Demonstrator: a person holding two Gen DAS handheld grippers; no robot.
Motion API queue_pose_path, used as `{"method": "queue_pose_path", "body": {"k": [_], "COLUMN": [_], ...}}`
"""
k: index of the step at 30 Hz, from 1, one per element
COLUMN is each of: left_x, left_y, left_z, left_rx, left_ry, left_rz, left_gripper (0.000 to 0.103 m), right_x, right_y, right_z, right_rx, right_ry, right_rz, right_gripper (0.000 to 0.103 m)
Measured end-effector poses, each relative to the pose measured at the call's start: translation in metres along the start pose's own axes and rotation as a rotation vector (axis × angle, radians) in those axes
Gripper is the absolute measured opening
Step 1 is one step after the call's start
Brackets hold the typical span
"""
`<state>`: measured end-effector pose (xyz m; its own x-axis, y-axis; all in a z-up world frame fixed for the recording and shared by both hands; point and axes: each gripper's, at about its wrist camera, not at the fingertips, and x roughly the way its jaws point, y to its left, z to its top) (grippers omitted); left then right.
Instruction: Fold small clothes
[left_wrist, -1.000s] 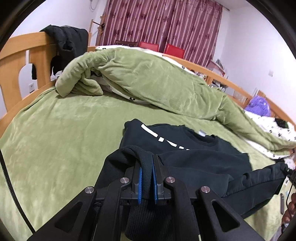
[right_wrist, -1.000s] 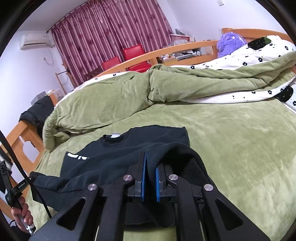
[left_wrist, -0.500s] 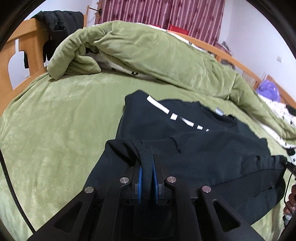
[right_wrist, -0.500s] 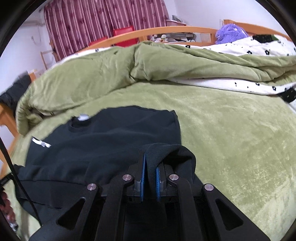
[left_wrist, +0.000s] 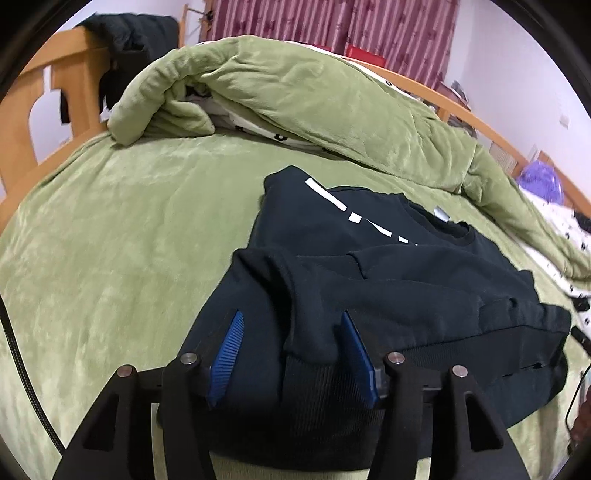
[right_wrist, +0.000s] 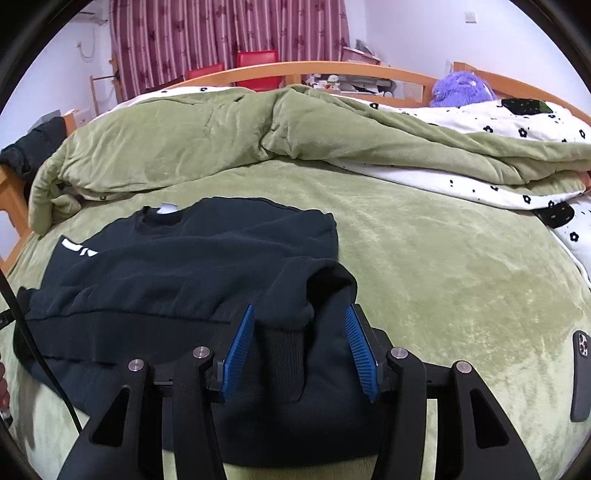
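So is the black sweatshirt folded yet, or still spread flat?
Folded once: the black sweatshirt's hem lies doubled over its chest, both claws open.

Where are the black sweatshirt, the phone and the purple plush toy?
black sweatshirt (right_wrist: 192, 258): right wrist view, on its flat body panel.
phone (right_wrist: 581, 376): right wrist view, on its dark back, below the lenses.
purple plush toy (right_wrist: 461, 88): right wrist view, on its fuzzy middle.

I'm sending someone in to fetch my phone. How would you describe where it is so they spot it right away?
Look at the bed covered in a green blanket. On the flat part, right of the black sweatshirt and clear of it, lies the phone. It is a dark slab, camera lenses up, the only hard, flat object on the bedding.
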<state>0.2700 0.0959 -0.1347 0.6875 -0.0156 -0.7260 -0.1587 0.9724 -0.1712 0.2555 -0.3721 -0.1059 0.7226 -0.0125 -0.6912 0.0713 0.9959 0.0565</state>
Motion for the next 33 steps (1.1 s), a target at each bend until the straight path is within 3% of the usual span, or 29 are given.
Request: {"method": "queue_pose_path", "body": {"k": [8, 12, 23, 28, 33], "left_x": [-0.024, -0.030, -0.025, -0.014, -0.009], "left_y": [0.009, 0.012, -0.015, -0.013, -0.008], "left_z": [-0.017, -0.025, -0.047, -0.047, -0.043], "left_rx": [0.018, 0.023, 0.145, 0.135, 0.111], "left_ry": [-0.001, 0.006, 0.038, 0.071, 0.072], "left_rz": [0.006, -0.014, -0.035, -0.039, -0.057], "left_gripper": [0.054, 0.054, 0.054, 0.054, 0.054], "right_x": [-0.018, -0.011, 0.004, 0.005, -0.005], "right_y": [0.031, 0.043, 0.059, 0.051, 0.028], "right_z": [-0.019, -0.030, -0.049, -0.043, -0.029], "right_rx": [-0.048, -0.050, -0.081, -0.068, -0.031], "right_ry": [0.043, 0.104, 0.171, 0.156, 0.070], "right_rz": [0.071, 0.096, 0.096, 0.057, 0.010], "right_gripper": [0.050, 0.036, 0.036, 0.037, 0.050]}}
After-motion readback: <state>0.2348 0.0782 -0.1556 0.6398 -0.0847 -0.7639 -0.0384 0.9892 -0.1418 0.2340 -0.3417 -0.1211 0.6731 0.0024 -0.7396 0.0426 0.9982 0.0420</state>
